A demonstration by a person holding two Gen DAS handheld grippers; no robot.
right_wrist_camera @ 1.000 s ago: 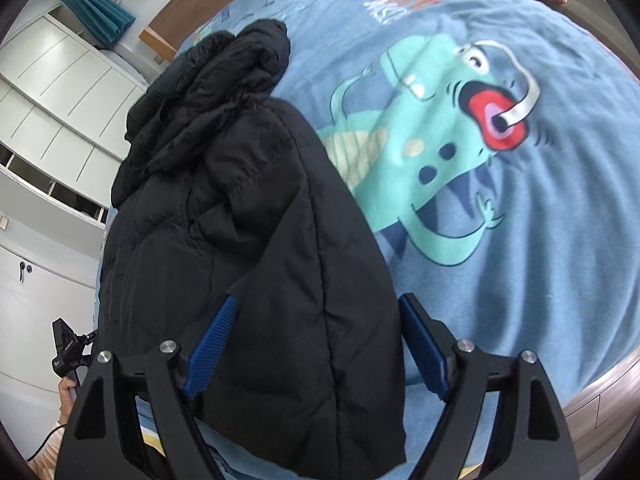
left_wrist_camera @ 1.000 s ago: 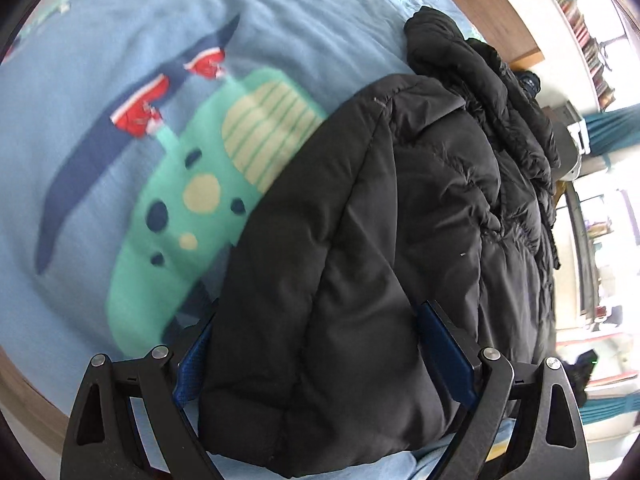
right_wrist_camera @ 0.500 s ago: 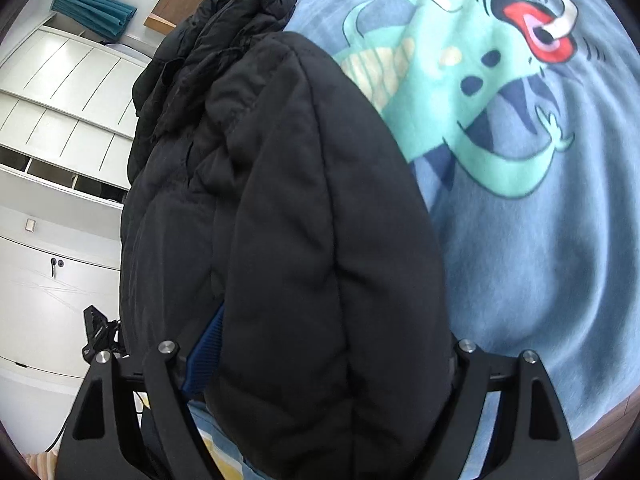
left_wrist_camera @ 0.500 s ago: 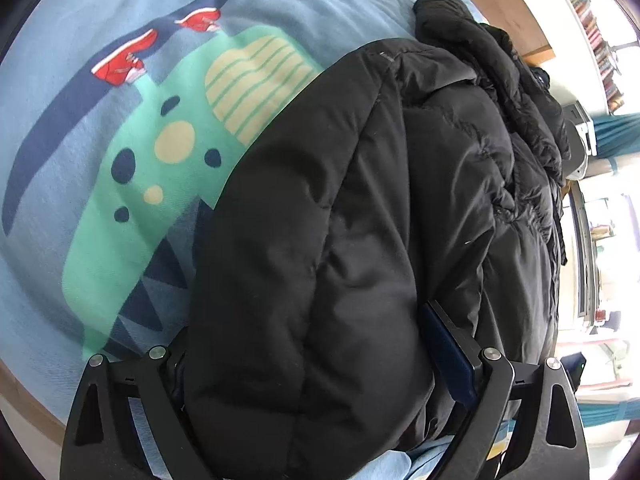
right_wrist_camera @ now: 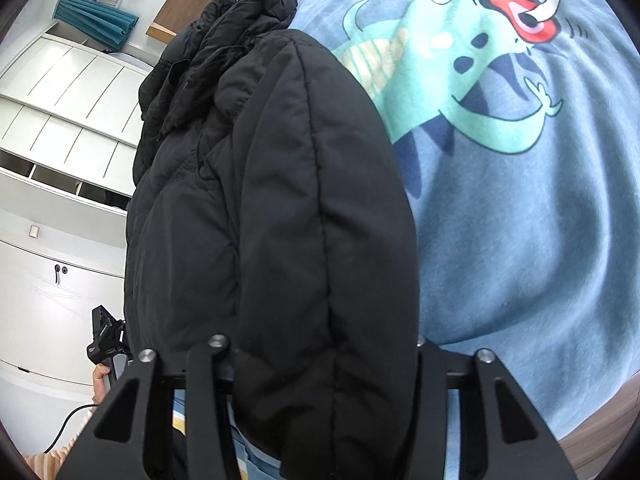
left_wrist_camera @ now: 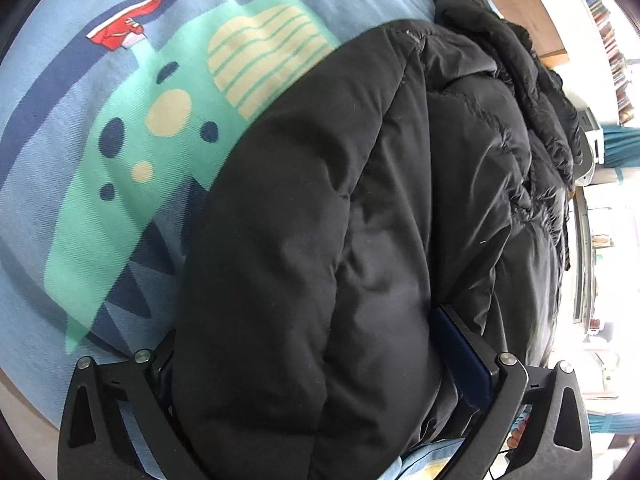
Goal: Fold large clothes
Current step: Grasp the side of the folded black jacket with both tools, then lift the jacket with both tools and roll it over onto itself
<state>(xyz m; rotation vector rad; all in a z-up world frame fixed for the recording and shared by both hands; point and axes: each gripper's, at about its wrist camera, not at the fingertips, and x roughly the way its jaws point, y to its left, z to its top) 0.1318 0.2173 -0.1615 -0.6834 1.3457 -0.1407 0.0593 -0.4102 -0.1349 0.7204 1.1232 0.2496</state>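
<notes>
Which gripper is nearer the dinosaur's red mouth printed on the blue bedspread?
Right. The right gripper, closing on the black puffer jacket, faces the red mouth. The left gripper, opening around that jacket, sees only the dinosaur's body.

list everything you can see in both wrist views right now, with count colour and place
black puffy quilted jacket: one, black, lying on the bed, its near edge between the jaws of both grippers
light blue bedspread with a green dinosaur print: one, blue with teal, yellow, navy and red print, under the jacket
white cabinets with drawers: one bank, white, left of the jacket in the right wrist view
teal curtain: one, teal, above the cabinets
wooden bed frame: one, brown, at the far edge of the bed
bookshelf: one, mixed colours, top right of the left wrist view
left gripper: one, black with blue pads, jaws opening around the jacket edge
right gripper: one, black, jaws closing on the jacket edge
</notes>
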